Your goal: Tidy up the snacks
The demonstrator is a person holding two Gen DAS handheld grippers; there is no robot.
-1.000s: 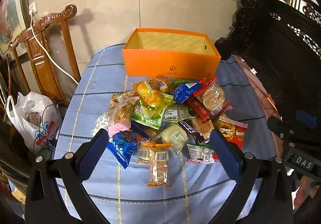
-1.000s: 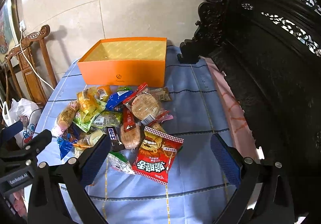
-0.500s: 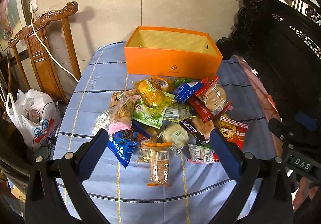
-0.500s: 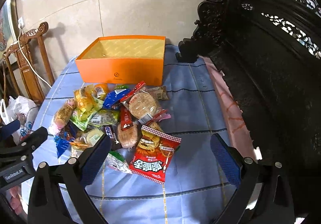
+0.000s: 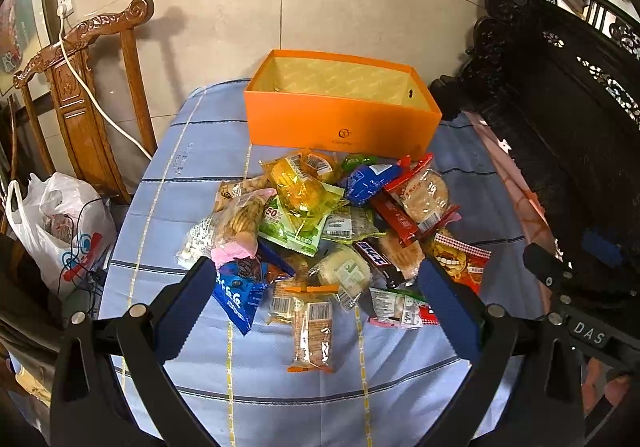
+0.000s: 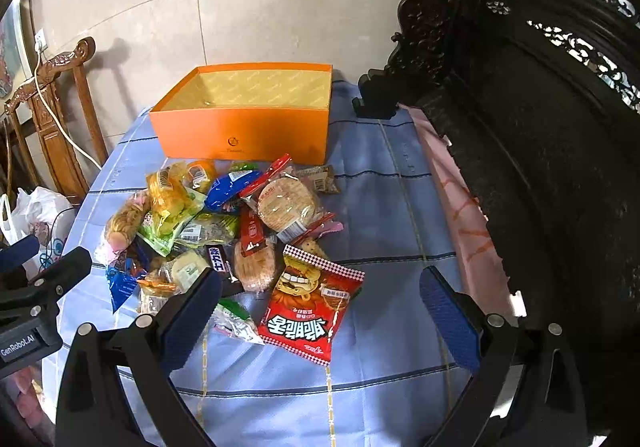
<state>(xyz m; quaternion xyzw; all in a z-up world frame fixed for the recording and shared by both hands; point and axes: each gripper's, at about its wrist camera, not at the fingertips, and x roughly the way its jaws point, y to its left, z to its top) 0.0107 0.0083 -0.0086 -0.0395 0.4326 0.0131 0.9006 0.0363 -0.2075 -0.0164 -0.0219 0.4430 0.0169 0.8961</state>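
Snacks overlap ahead of your spread left gripper and right gripper; a careless pinch could drag neighbours.

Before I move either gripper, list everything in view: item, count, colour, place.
box: one, orange, open, far end of the table, looks empty
snack packets: a pile, mixed colours, in front of the box
red chip bag: one, red, near right edge of the pile
cracker pack: one, orange-trimmed, nearest edge of the pile
tablecloth: one, blue striped
wooden chair: one, brown, left of the table
plastic bag: one, white, beside the chair
left gripper: open, empty
right gripper: open, empty
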